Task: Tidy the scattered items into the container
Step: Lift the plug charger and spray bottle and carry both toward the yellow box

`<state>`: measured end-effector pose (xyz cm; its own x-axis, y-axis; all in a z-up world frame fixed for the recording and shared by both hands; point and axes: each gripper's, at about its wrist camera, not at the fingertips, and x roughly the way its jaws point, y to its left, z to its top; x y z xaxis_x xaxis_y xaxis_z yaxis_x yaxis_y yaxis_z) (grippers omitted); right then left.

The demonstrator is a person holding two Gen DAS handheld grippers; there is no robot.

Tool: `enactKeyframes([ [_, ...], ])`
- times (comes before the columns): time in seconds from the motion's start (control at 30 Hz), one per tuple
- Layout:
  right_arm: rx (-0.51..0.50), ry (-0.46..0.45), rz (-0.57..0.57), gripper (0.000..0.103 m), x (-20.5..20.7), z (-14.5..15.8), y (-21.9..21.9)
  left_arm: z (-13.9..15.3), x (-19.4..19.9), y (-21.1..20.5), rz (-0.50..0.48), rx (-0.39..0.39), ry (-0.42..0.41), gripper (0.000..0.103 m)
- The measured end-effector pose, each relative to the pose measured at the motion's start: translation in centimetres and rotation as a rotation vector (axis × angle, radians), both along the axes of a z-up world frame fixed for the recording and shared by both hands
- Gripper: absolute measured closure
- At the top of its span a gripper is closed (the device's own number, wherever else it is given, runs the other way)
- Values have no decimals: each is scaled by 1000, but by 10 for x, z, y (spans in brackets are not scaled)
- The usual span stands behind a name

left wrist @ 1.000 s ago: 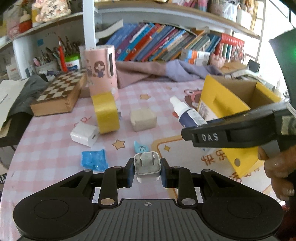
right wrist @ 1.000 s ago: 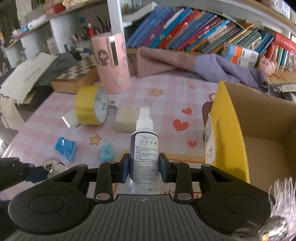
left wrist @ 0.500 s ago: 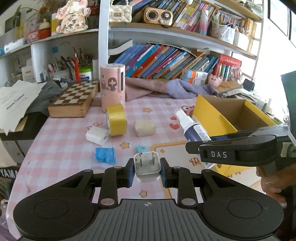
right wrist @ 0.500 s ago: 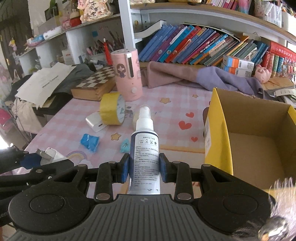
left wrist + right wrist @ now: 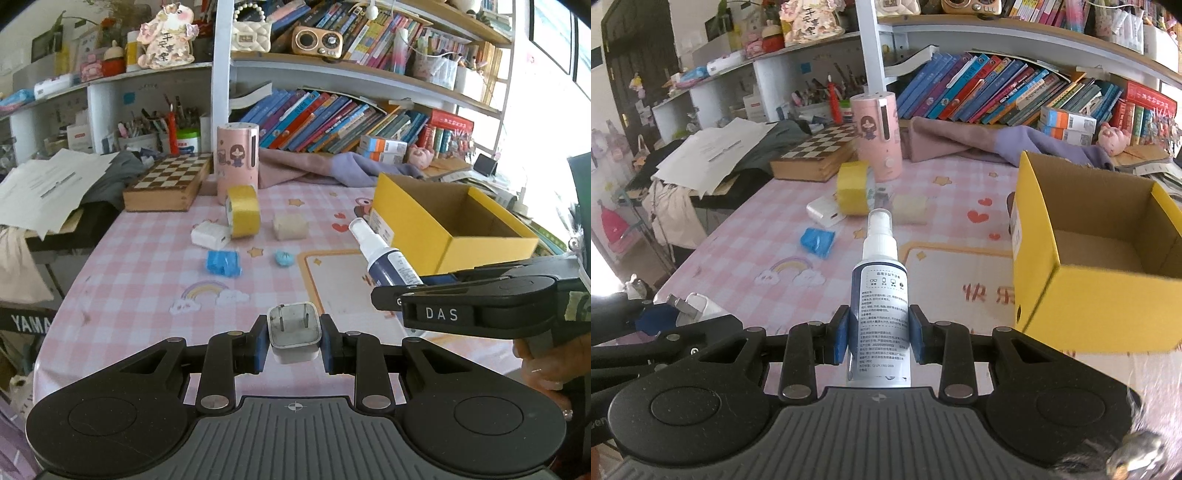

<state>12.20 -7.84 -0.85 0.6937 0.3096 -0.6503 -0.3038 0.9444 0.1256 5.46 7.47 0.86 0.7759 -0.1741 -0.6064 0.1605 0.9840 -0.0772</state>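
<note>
Yellow cardboard box (image 5: pixel 1108 291) is sitting empty just right of the right gripper (image 5: pixel 879 334), which is clamping a spray bottle (image 5: pixel 880 317), while the left gripper (image 5: pixel 294 341) is pinching a white plug adapter (image 5: pixel 294 332); each should clear the near wall before releasing.

I'm looking at a table (image 5: pixel 140 266) under a pink checked cloth. Lying on it are a chessboard box (image 5: pixel 166 186), a pink canister (image 5: pixel 237 162), a yellow tape roll (image 5: pixel 243 210), a white adapter (image 5: pixel 209 235), a beige block (image 5: pixel 290 226), a blue wrapper (image 5: pixel 222 263), a small teal piece (image 5: pixel 283 257), a purple cloth (image 5: pixel 325 168) and an open yellow box (image 5: pixel 410 229).
</note>
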Motion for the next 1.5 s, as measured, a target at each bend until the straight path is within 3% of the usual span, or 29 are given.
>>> enactKeyframes([
  [0.43, 1, 27, -50, 72, -75, -8, -18, -2, -51, -19, -81, -9, 10, 77],
  [0.9, -10, 49, -215, 72, -108, -11, -60, -6, -52, -53, -233, -33, 12, 77],
  [1.5, 17, 53, -414, 72, -129, -10, -126, -3, -38, -117, -431, -4, -6, 77],
])
